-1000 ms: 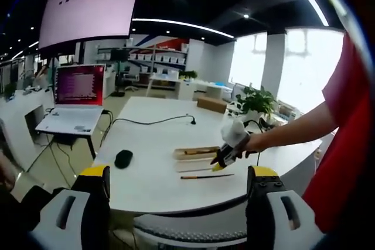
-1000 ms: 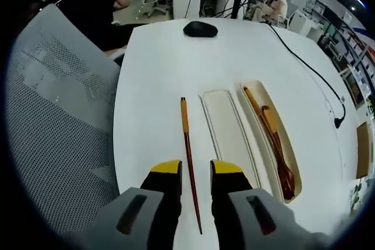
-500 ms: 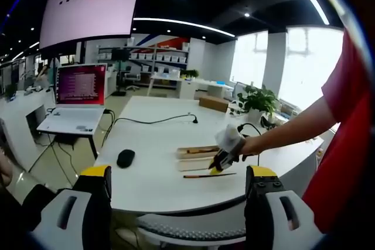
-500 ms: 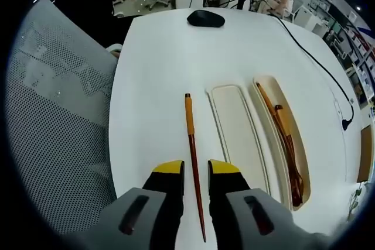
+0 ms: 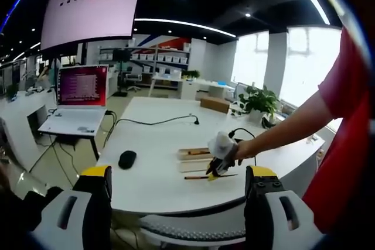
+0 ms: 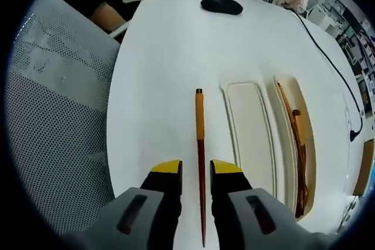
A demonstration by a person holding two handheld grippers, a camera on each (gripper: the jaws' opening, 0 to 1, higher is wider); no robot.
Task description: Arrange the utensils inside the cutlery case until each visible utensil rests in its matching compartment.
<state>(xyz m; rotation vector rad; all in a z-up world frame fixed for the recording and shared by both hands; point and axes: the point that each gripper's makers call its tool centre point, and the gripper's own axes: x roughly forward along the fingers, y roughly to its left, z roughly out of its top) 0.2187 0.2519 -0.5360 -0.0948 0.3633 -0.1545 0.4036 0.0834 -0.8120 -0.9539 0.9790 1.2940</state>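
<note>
Right gripper [image 6: 196, 173], yellow-tipped, spread a little and straddling the slim dark-brown wooden chopstick with the orange-tan top end [image 6: 200, 139]; jaws either side of the dark lower shaft, whether touching it or just clear not possible to tell. Chopstick lying flat on the round white table [image 6: 158, 68], lengthwise away from the camera, just left of the cream-coloured oblong cutlery case [image 6: 251, 139]. Near compartment of that case bare; far compartment to the right already holding dark wooden utensils [image 6: 299, 150], exact kinds too thin to make out. Black computer mouse [image 6: 221, 4] at the far edge, well apart. Grey mesh chair back [image 6: 53, 121] off to the left.

In the left gripper view, right gripper [image 5: 218, 165] down at the chopstick [image 5: 212, 175] beside the case [image 5: 196, 156]. Left gripper [image 5: 179, 182] spread wide, holding nothing, well back from the table.

Handling, as a judgement: light, stiff, thin and probably smooth, so likely to roll or pivot in a loose pinch. Best taken near the middle of the shaft for balance, squarely across its width, with a firm but modest squeeze; lying flush on the tabletop, needs jaw tips low. Then over to the bare compartment, laid lengthwise.
</note>
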